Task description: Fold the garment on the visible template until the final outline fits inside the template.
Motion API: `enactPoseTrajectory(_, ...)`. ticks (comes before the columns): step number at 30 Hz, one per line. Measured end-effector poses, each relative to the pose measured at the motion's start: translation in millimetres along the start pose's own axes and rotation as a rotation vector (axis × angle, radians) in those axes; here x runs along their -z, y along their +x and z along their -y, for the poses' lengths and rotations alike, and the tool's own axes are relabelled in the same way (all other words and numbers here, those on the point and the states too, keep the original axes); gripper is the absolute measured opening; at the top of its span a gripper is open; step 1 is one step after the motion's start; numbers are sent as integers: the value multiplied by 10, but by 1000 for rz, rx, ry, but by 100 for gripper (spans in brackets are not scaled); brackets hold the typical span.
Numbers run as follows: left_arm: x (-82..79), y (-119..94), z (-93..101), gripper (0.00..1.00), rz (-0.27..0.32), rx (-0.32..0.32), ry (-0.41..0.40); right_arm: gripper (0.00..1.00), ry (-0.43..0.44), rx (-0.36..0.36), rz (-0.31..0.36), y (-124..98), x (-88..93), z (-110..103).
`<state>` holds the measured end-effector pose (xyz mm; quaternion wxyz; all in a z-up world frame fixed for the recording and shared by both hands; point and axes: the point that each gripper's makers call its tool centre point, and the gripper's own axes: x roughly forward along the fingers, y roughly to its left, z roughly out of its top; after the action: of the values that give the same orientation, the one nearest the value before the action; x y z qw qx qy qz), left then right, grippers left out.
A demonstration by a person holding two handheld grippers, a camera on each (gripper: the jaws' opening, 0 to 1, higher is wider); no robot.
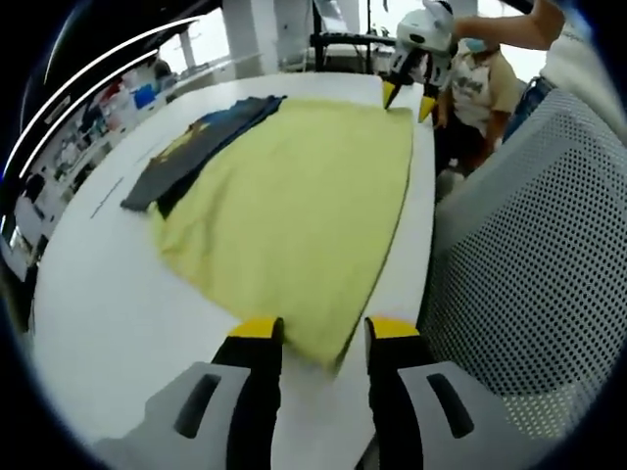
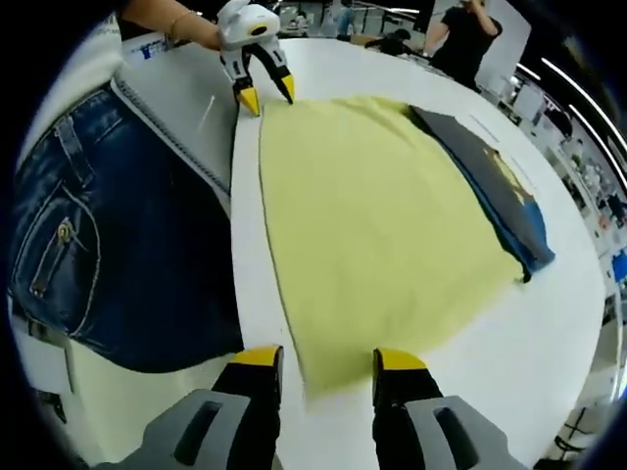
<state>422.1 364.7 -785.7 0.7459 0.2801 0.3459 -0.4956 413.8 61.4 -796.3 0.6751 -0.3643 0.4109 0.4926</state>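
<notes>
Left gripper view, left to right: a dark grey garment with a blue and yellow print lies on the white table, partly under the far edge of the yellow garment, which is spread flat. The left gripper is released, its yellow-tipped jaws apart on either side of the near corner of the yellow garment. At the far corner the right gripper stands with jaws apart. A grey mesh chair back sits at the right.

Right gripper view: a person's jeans are at the left. The right gripper is released over the yellow garment's near edge.
</notes>
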Motion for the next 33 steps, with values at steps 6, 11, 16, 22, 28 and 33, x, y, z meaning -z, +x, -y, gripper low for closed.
enactPoseTrajectory(6, 20, 20, -55, 30, -70, 28, 19, 25, 8, -18, -1, -12, -38, 28)
enactPoseTrajectory(11, 46, 38, -86, 27, -91, 43, 5, 12, -14, -23, -21, -16, -23, 37)
enactPoseTrajectory(16, 55, 51, -71, 22, -110, 61, 3, 9, 3, -25, -25, -11, -33, 56)
enactPoseTrajectory(22, 31, 77, -80, 17, -149, 71, 26, 5, 13, -26, -28, 9, -38, 97)
enactPoseTrajectory(28, 23, 83, -71, 14, -203, 77, 42, 2, 59, -35, -18, 14, -25, 140)
enactPoseTrajectory(33, 24, 92, -117, 3, -213, 55, 53, 1, 62, -39, -11, 19, -10, 141)
